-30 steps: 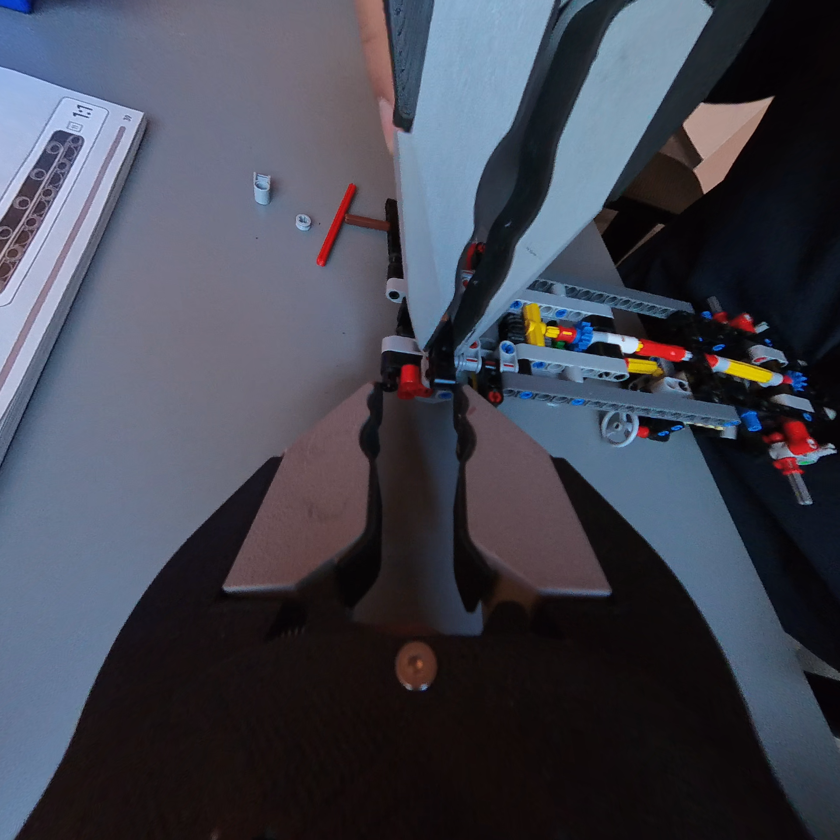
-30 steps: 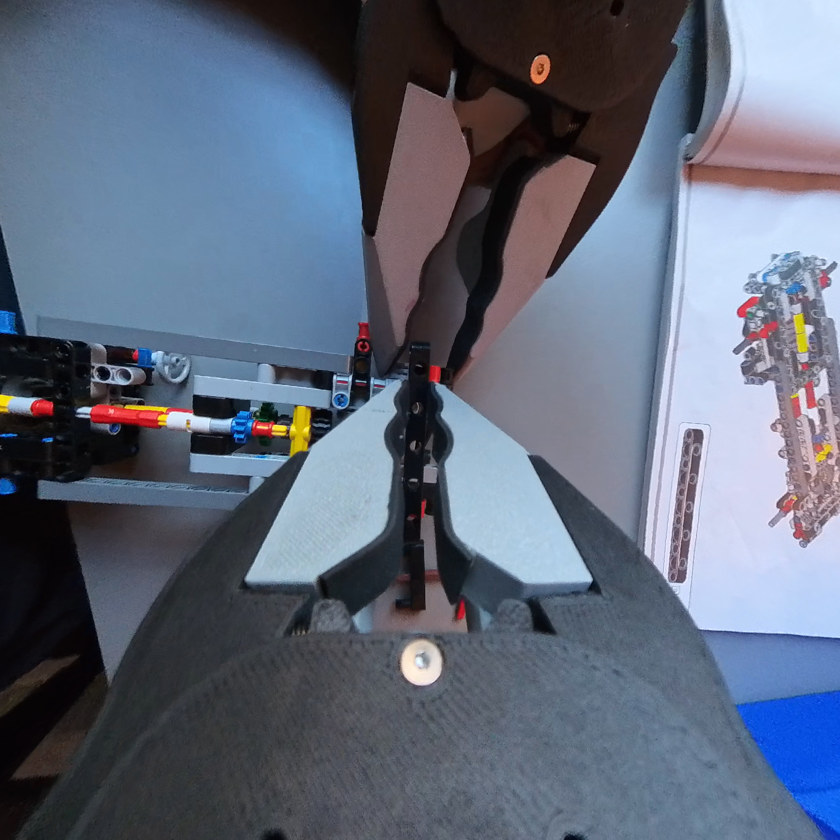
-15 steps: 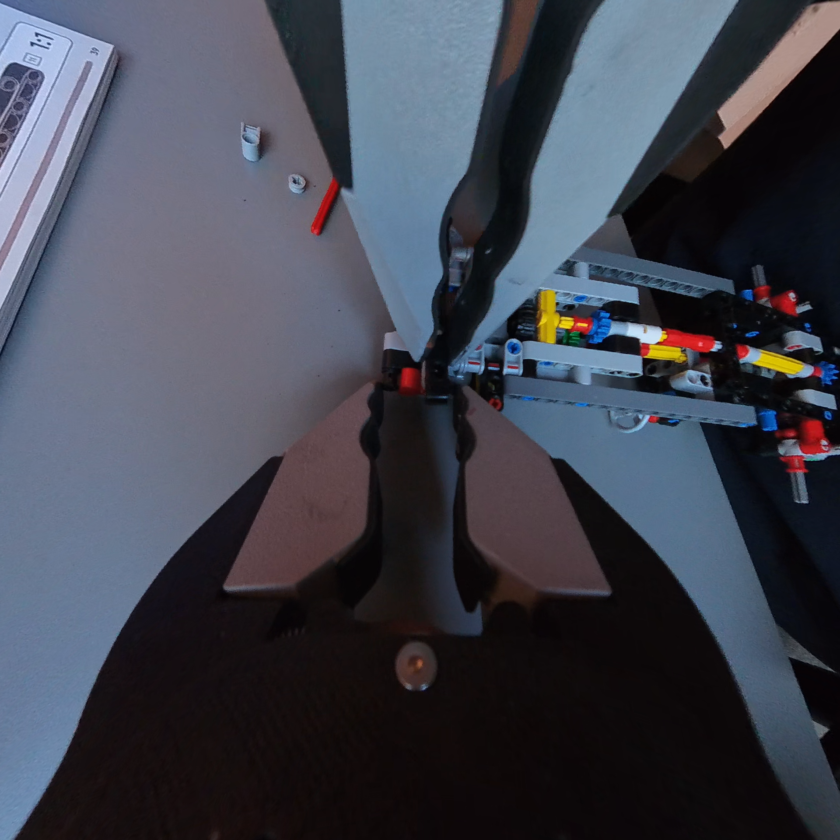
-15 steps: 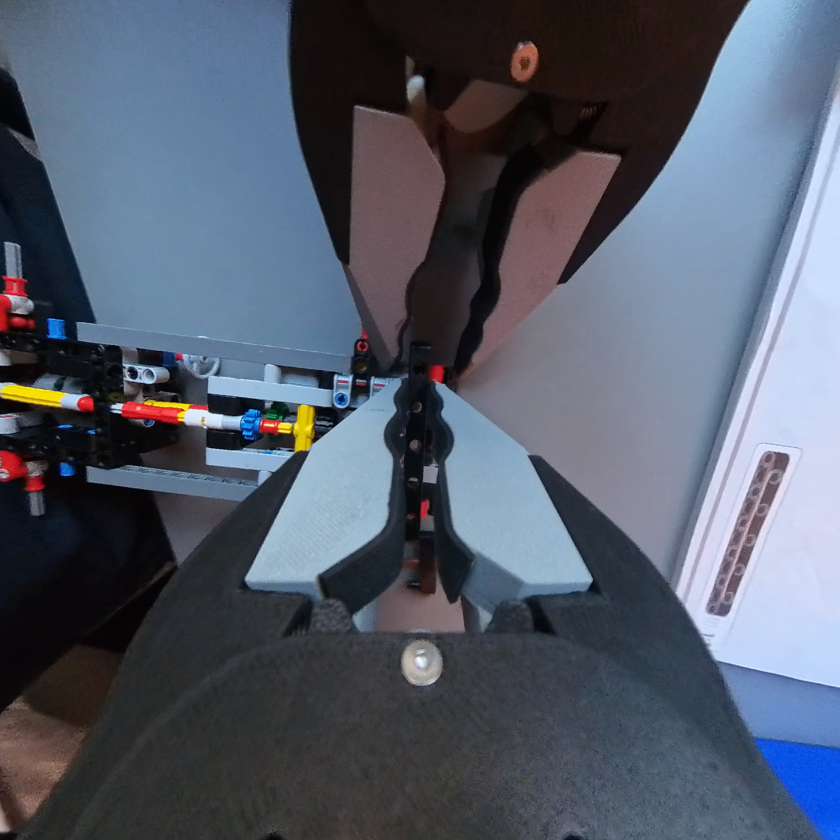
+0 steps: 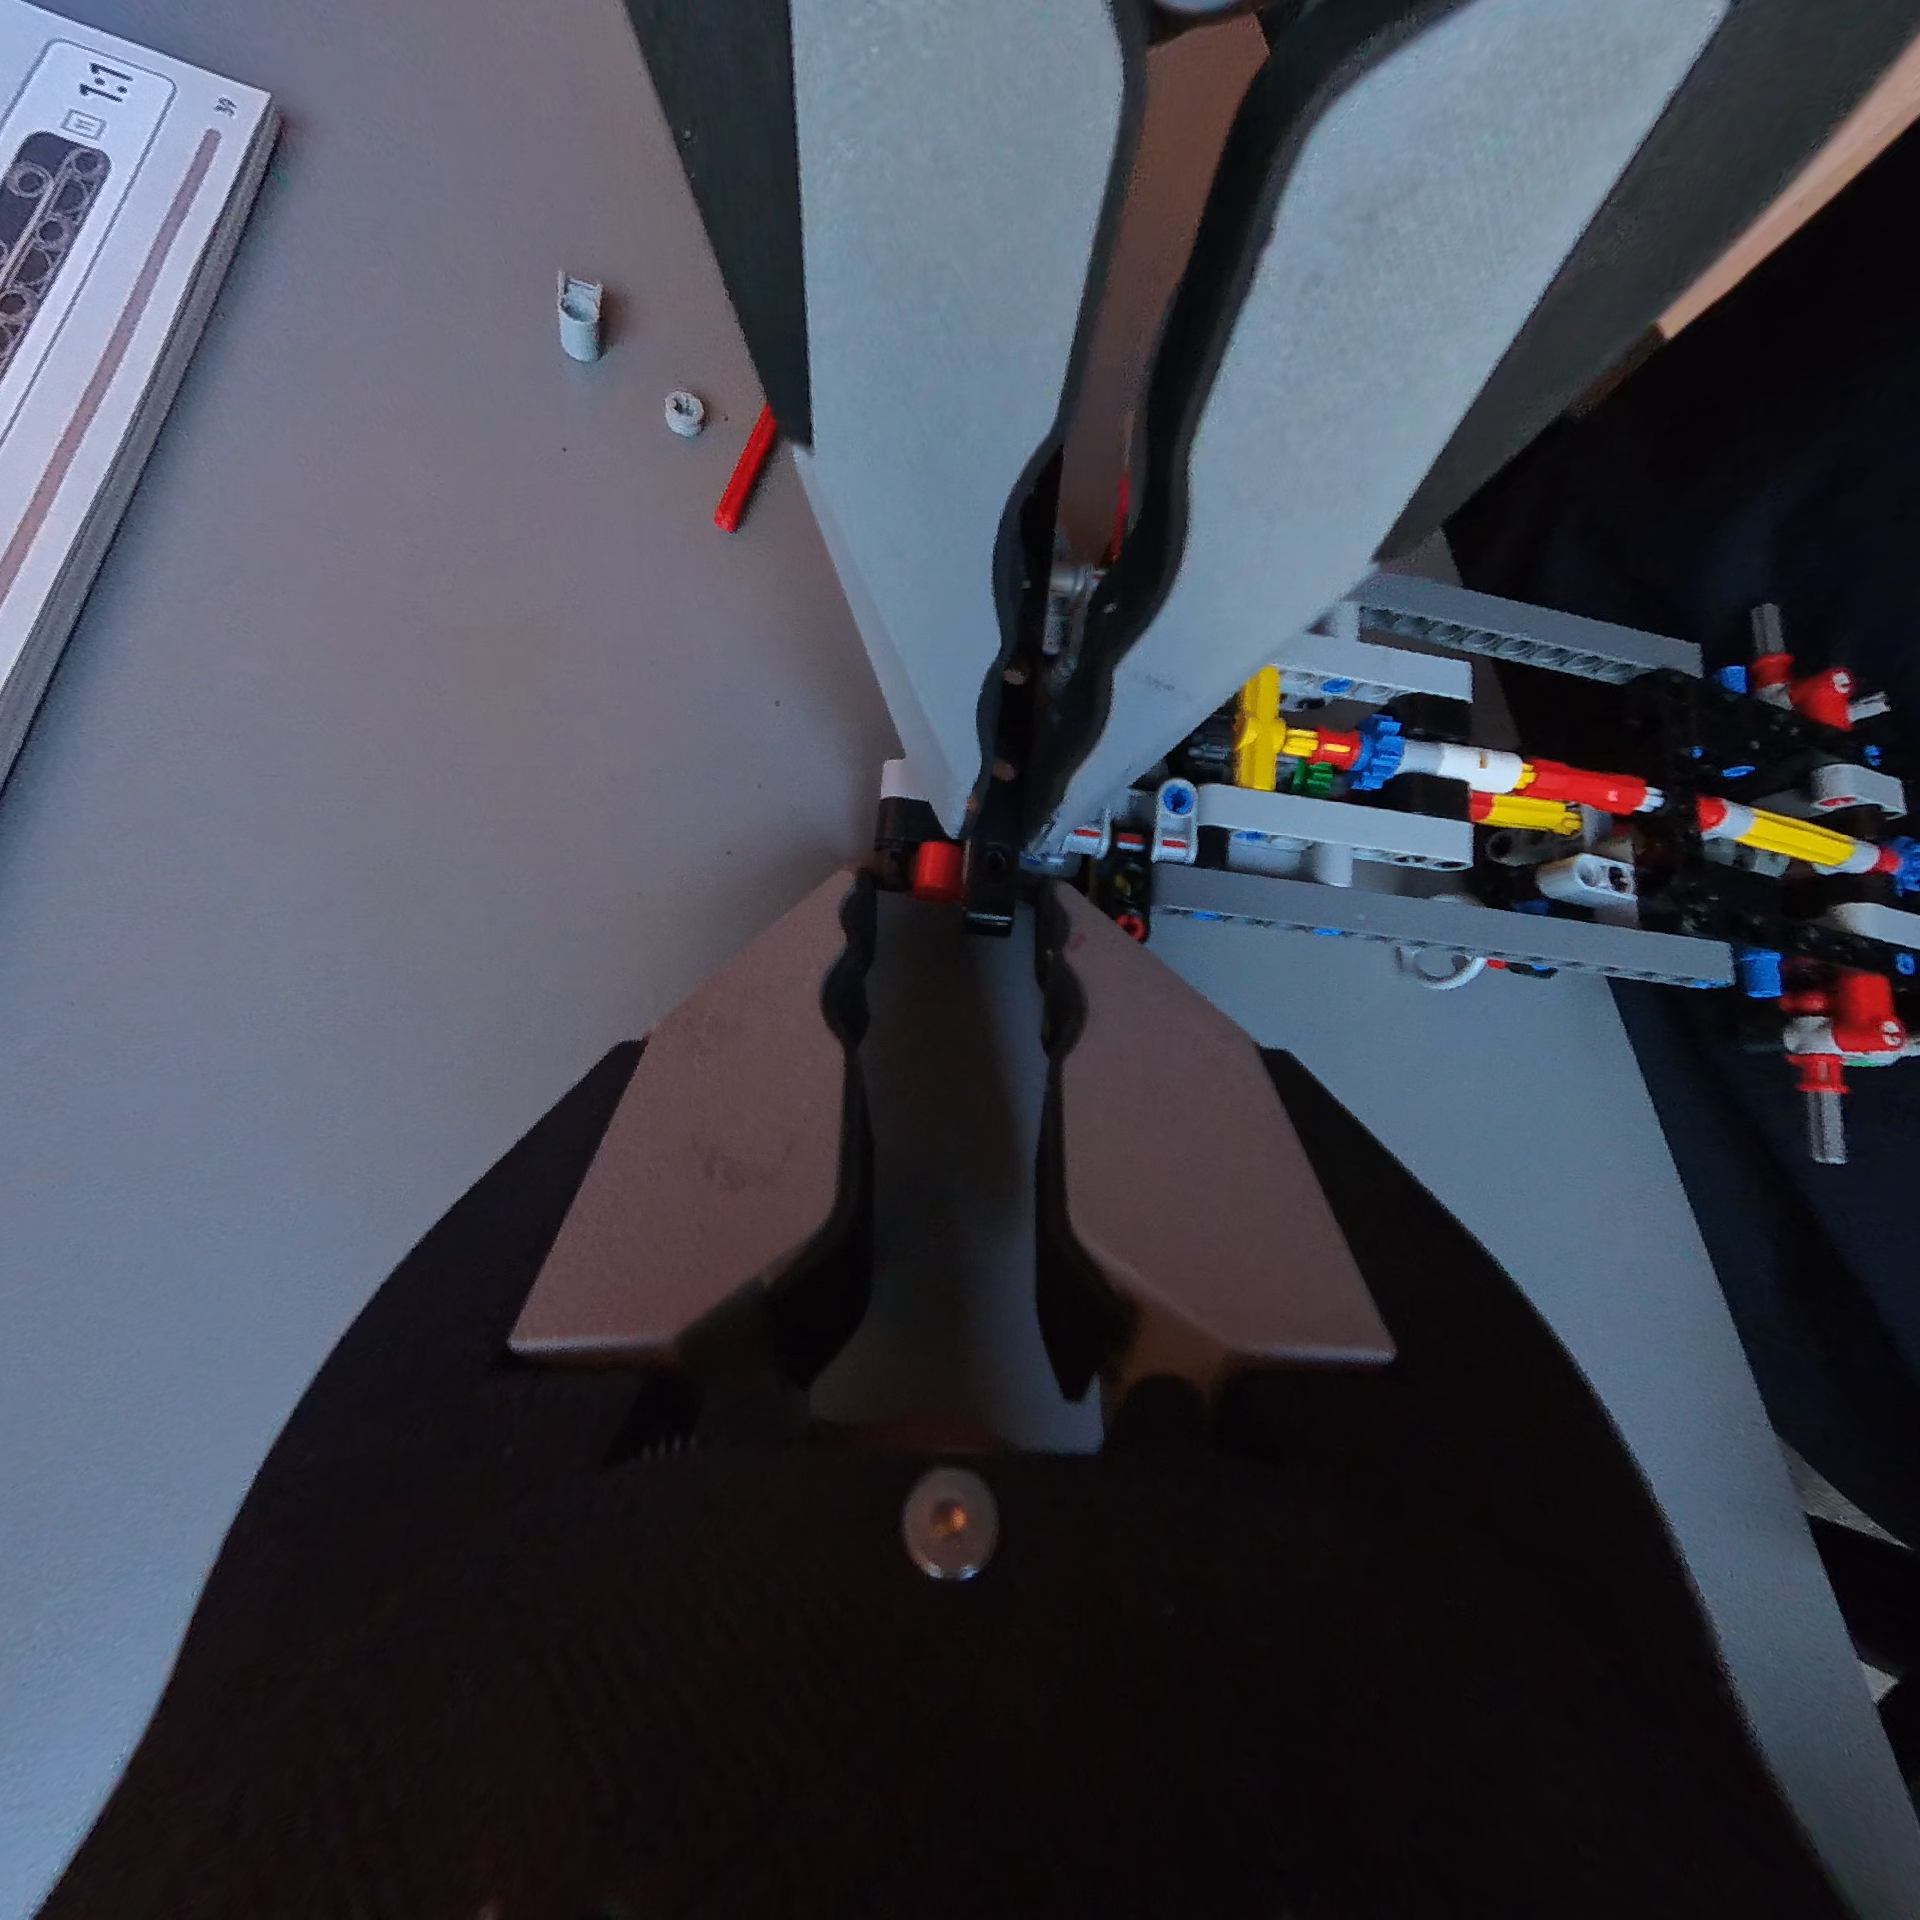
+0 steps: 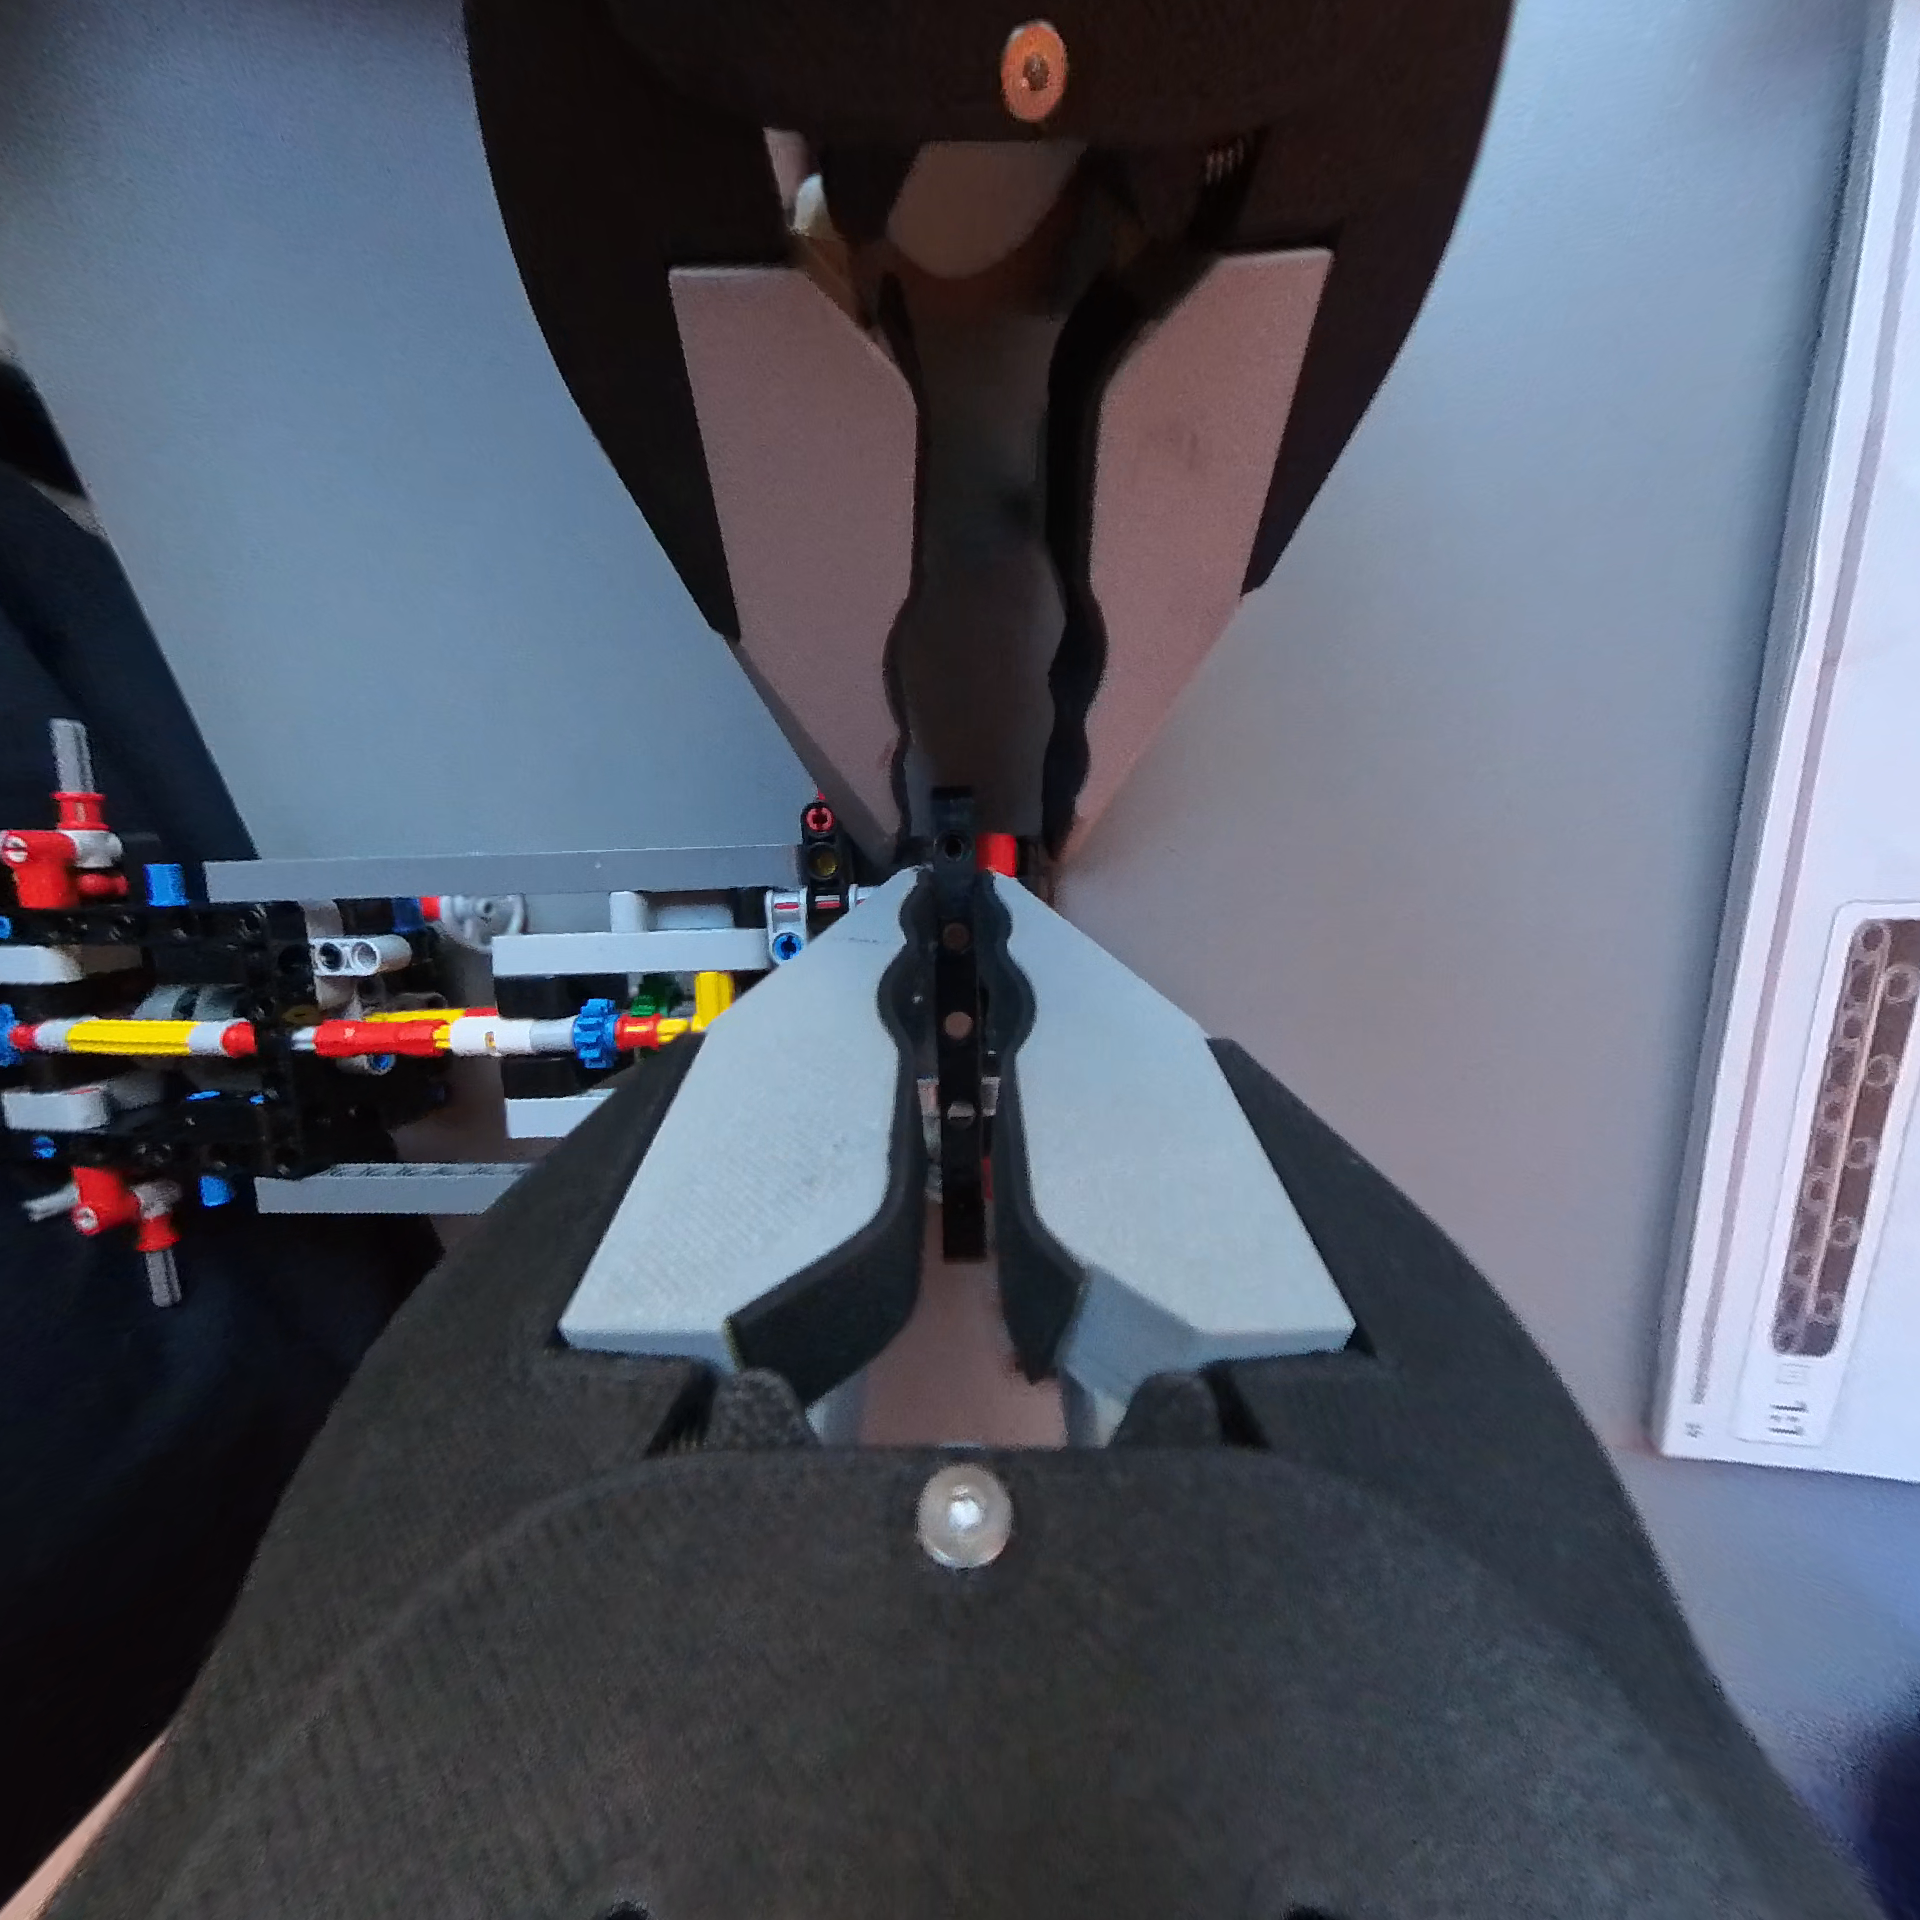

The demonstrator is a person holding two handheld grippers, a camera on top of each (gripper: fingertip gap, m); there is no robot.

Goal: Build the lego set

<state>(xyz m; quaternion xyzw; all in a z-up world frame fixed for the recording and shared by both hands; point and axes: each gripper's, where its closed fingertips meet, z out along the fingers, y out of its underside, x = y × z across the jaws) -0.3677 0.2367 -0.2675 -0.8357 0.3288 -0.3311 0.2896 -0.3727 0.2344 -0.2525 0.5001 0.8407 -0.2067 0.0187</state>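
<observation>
My right jaws [image 6: 956,883] pinch a thin black holed beam [image 6: 958,1023] edge-on, its tip at the brick model [image 6: 623,951] on the worktop [image 5: 364,831], while my left jaws [image 5: 951,914] stand spread around that end; it looks light, stiff, snap-fitted, best gripped by flat sides.

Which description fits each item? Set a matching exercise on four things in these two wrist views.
Items:
1. thin black beam with holes
2. thin red axle rod
3. open white instruction booklet
4. small blue gear

Descriptions:
A. lies loose on the grey table
B. sits on the model's coloured shaft
C. clamped in the right gripper
D. lies flat at the table's side

Pairs: 1-C, 2-A, 3-D, 4-B
</observation>
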